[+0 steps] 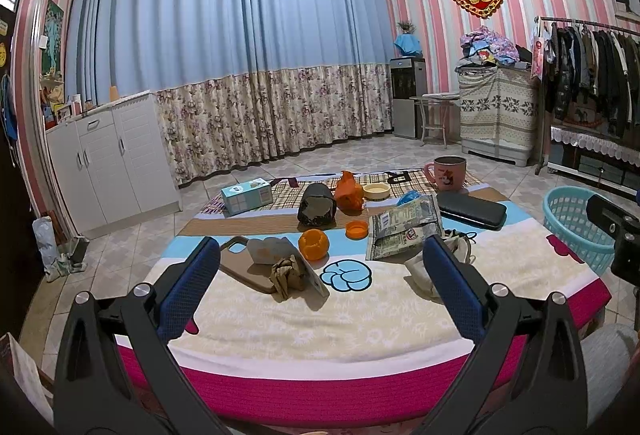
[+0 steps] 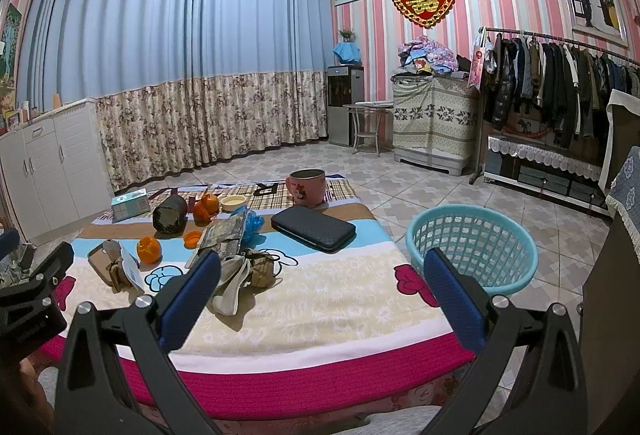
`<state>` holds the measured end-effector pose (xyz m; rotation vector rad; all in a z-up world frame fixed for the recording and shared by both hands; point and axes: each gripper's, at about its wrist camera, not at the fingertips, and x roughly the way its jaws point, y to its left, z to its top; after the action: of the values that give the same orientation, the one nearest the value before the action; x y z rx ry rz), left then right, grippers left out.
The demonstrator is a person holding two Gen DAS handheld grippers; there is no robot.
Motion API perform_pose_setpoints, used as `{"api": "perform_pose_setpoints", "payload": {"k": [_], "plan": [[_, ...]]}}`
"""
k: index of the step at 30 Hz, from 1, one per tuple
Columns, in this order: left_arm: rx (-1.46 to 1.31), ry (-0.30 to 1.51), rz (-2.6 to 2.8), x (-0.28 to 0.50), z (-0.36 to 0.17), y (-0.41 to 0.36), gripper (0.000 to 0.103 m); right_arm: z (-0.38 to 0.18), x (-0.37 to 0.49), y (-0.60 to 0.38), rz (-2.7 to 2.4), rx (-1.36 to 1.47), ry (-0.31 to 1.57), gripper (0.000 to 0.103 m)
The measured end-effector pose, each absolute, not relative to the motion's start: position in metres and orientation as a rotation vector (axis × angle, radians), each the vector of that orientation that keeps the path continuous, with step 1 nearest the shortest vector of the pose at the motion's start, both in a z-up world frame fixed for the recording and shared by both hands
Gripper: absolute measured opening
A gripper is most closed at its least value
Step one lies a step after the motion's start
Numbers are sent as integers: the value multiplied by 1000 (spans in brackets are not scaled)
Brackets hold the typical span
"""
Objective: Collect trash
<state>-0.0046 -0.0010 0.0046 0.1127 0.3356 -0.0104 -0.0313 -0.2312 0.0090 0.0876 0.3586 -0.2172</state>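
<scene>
I hold both hand-held grippers, left (image 1: 320,271) and right (image 2: 320,275), spread wide, empty; nothing collected; next: crumpled paper (image 1: 286,275) into basket (image 2: 472,247).

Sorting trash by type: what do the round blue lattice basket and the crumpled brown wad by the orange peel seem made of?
The round blue lattice basket looks like moulded plastic: even colour, slight sheen, regular holes. The crumpled brown wad looks like matte paper, with sharp creases, though thin card is possible.
</scene>
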Motion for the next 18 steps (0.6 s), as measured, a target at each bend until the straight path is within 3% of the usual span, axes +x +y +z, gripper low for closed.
{"api": "perform_pose_setpoints", "payload": {"k": [18], "plan": [[114, 335, -9, -6, 5, 2, 98, -2, -28, -222, -217, 85, 365, 99]]}}
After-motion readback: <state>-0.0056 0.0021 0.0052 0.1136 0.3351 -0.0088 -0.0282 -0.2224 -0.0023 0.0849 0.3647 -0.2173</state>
